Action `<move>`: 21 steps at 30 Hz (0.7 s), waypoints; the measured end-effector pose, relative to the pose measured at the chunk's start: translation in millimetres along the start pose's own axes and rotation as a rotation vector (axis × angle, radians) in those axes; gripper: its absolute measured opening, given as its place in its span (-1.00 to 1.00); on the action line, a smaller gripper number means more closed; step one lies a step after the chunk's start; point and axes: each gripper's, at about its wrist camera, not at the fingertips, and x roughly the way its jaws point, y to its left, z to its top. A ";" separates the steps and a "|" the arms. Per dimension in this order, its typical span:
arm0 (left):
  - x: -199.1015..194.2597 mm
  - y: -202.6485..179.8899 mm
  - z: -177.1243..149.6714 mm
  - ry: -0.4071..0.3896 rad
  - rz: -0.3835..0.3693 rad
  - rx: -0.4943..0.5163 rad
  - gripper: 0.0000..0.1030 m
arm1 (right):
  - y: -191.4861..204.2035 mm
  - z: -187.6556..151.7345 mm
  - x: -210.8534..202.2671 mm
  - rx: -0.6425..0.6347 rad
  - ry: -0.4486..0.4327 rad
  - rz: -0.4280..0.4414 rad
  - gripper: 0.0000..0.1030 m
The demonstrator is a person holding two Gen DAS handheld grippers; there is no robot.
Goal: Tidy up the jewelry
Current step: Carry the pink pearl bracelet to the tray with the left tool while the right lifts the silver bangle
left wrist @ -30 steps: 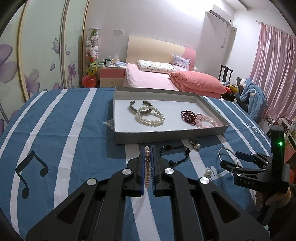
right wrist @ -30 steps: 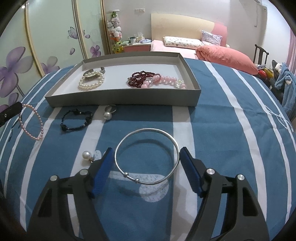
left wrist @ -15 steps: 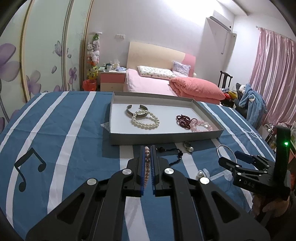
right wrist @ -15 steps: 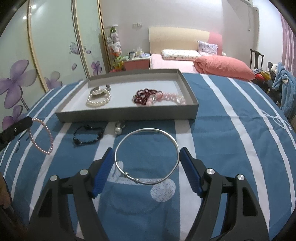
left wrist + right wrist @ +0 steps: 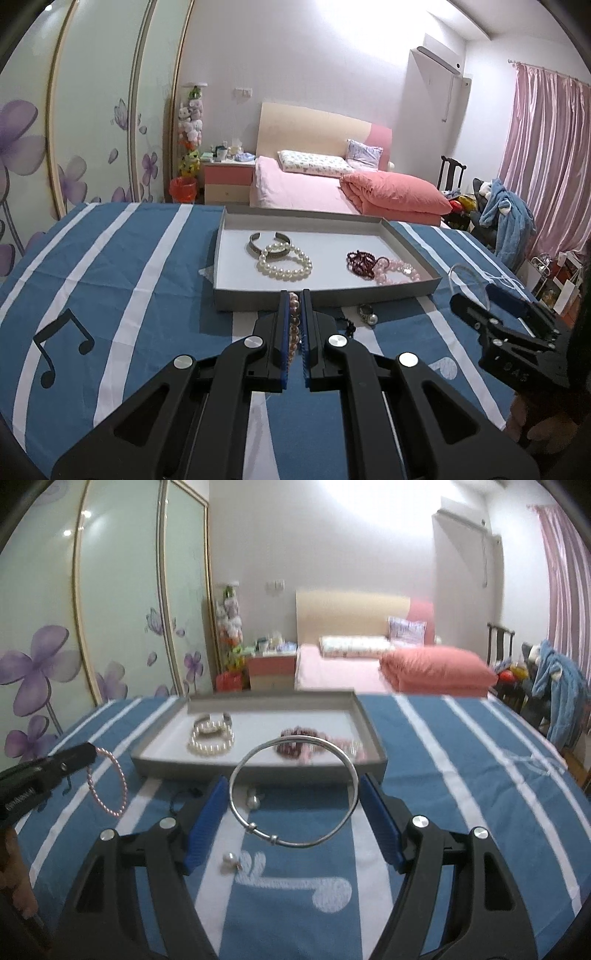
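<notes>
My left gripper (image 5: 294, 300) is shut on a pink pearl bracelet (image 5: 294, 325), which hangs from the tips just before the front wall of the grey tray (image 5: 325, 301). My right gripper (image 5: 293, 794) grips a silver bangle (image 5: 295, 740) across its width between the blue pads, lifted above the striped cloth. In the tray lie a metal cuff (image 5: 269, 242), a white pearl bracelet (image 5: 284, 263), a dark red bead bracelet (image 5: 360, 262) and a pink bead bracelet (image 5: 399, 269). A black bead bracelet (image 5: 184, 794), a pearl ring (image 5: 254, 800) and a small pearl (image 5: 229, 860) lie on the cloth.
The table wears a blue cloth with white stripes (image 5: 110, 266). Behind it stand a pink bed (image 5: 314, 188) and a bedside cabinet (image 5: 227, 181). A flowered wardrobe (image 5: 74, 129) fills the left, and a chair with blue clothing (image 5: 506, 218) stands at the right.
My right gripper has lifted the silver bangle off the cloth and tilted upward. My left gripper has edged up and toward the tray, still holding the pink bracelet.
</notes>
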 end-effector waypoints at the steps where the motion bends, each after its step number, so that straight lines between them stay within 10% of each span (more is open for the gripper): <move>1: -0.5 -3.0 1.6 -0.011 0.006 0.007 -0.88 | 1.6 2.9 -3.2 -0.007 -0.025 -0.008 0.37; 21: 34.3 -19.6 47.9 -0.142 0.117 0.065 -0.88 | 5.6 52.6 19.0 -0.013 -0.229 -0.093 0.37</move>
